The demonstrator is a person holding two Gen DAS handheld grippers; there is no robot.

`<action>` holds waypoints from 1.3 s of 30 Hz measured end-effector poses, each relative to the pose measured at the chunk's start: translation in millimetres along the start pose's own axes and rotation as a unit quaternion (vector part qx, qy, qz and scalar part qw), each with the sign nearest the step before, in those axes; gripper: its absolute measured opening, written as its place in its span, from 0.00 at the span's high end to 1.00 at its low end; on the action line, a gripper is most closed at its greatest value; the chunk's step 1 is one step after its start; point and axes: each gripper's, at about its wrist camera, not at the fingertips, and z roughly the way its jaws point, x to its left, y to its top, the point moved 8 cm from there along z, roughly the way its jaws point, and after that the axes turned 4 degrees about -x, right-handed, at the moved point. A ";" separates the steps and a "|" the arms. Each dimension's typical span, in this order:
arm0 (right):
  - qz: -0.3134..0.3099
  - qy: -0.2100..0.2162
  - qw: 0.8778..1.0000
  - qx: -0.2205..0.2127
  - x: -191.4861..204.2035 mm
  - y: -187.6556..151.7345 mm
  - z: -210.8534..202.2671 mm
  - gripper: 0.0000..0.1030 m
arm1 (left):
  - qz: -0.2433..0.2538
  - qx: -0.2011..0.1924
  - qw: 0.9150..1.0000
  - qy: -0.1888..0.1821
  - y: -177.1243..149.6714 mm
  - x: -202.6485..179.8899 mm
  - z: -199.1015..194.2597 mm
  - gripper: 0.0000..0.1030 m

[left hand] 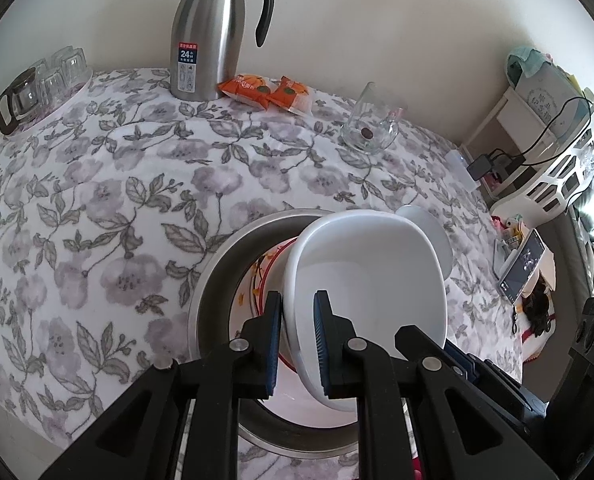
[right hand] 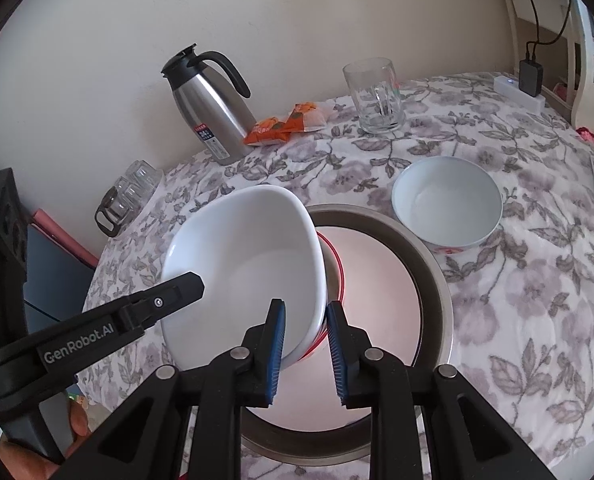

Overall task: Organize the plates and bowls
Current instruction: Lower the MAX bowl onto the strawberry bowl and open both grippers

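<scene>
Lower centre of both views: white bowl (left hand: 361, 276), tilted, above a steel basin (left hand: 217, 272).
Left gripper (left hand: 297, 344): clamped tight on the bowl's near rim.
Right gripper (right hand: 305, 354): narrow, straddling the bowl's opposite rim; whether the pads press it, I cannot tell.
Inside basin: red-rimmed dish (right hand: 373, 280).
Right of frame, on the flowered cloth (right hand: 517, 300): second bowl (right hand: 447, 200).
Top: thermos jug (left hand: 209, 36), glass mug (right hand: 375, 96).

Quick count from that moment: there were two white bowls (right hand: 249, 264) (right hand: 447, 200), one steel basin (right hand: 433, 280), one steel thermos jug (right hand: 213, 116) and one big glass mug (right hand: 375, 96). Also two orange snack packets (right hand: 285, 124); small glasses (right hand: 131, 188) were too blurry to count.
</scene>
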 end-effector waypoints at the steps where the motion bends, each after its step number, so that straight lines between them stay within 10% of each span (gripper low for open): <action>1: 0.000 -0.001 1.000 0.001 -0.1 -0.4 0.4 0.76 | 0.000 0.002 1.000 0.000 -0.3 0.5 0.4 0.86; 39: 0.003 -0.014 1.000 0.004 -5.5 0.0 1.1 0.76 | -0.044 0.004 0.999 0.004 3.4 16.5 -2.2 0.71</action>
